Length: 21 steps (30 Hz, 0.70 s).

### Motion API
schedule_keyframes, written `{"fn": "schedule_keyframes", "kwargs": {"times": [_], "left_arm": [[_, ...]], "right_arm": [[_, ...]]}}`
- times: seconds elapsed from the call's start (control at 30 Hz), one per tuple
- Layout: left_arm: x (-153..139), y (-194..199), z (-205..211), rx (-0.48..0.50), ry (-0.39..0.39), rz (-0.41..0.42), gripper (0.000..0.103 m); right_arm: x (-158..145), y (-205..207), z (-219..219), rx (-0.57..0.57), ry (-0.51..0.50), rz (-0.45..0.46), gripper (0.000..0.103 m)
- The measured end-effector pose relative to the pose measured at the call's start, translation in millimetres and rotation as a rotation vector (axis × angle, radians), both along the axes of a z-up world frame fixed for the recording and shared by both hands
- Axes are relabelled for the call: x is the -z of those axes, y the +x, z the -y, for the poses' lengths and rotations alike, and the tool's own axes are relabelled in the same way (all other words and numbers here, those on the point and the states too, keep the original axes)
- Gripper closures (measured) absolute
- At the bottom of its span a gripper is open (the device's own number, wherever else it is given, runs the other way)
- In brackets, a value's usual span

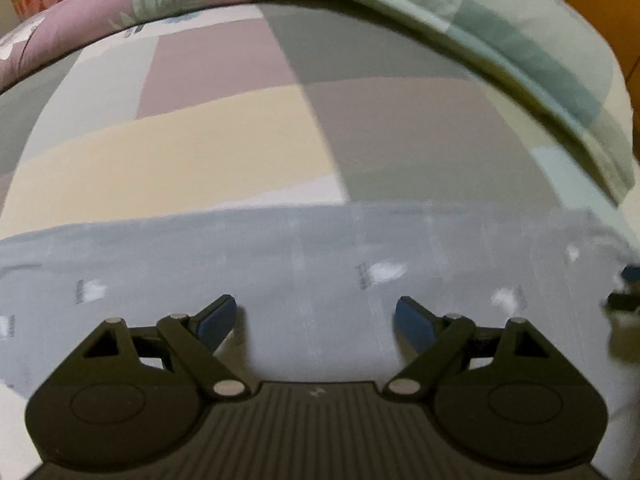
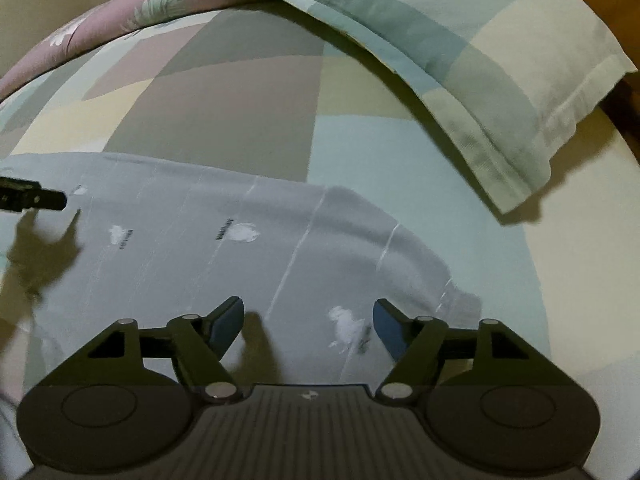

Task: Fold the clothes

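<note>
Claws (image 1: 316,312) (image 2: 308,320): both agape | grey garment (image 2: 240,264): flat beneath, unheld

The left gripper (image 1: 316,320) and right gripper (image 2: 308,322) look alike: black plastic linkage arms, silver pivot pins, 2 blue-padded fingers (image 1: 218,322), round housings, and a ribbed dark-grey body with a small pale mark.

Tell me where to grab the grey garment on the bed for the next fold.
Probably the loose right-hand corner of the grey garment, near, where its edge lies clear on the bedsheet. Come down from above with the right gripper, whose jaws stand open.
</note>
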<state>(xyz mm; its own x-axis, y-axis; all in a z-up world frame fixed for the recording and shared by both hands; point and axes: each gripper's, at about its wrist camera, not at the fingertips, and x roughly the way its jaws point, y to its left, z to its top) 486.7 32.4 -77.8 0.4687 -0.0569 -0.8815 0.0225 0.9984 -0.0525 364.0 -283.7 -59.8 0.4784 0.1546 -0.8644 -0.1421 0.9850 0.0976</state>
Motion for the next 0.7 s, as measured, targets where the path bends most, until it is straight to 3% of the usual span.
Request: {"fn": "schedule_keyframes", "kwargs": {"times": [0.1,0.33,0.6,0.7], "left_arm": [[10.4,-3.7,-23.5,-0.032,0.017,-0.059,0.017],[-8.6,-38.3,-84.4,-0.088,-0.093,-0.035,0.017],[-18.2,-49.2,-190.2,-0.244,-0.112,0.066,0.017],[-8.3,-50.4,-226.4,-0.314,-0.126,0.043,0.019]], "right_arm": [[-5.5,-0.3,-14.5,0.002,-0.015,0.001,0.027],[-26.6,11.5,-68.1,0.009,0.015,0.036,0.026],[-47.6,49.0,-171.5,-0.134,0.032,0.067,0.022],[-48.4,67.1,-208.4,-0.198,0.078,0.044,0.022]]}}
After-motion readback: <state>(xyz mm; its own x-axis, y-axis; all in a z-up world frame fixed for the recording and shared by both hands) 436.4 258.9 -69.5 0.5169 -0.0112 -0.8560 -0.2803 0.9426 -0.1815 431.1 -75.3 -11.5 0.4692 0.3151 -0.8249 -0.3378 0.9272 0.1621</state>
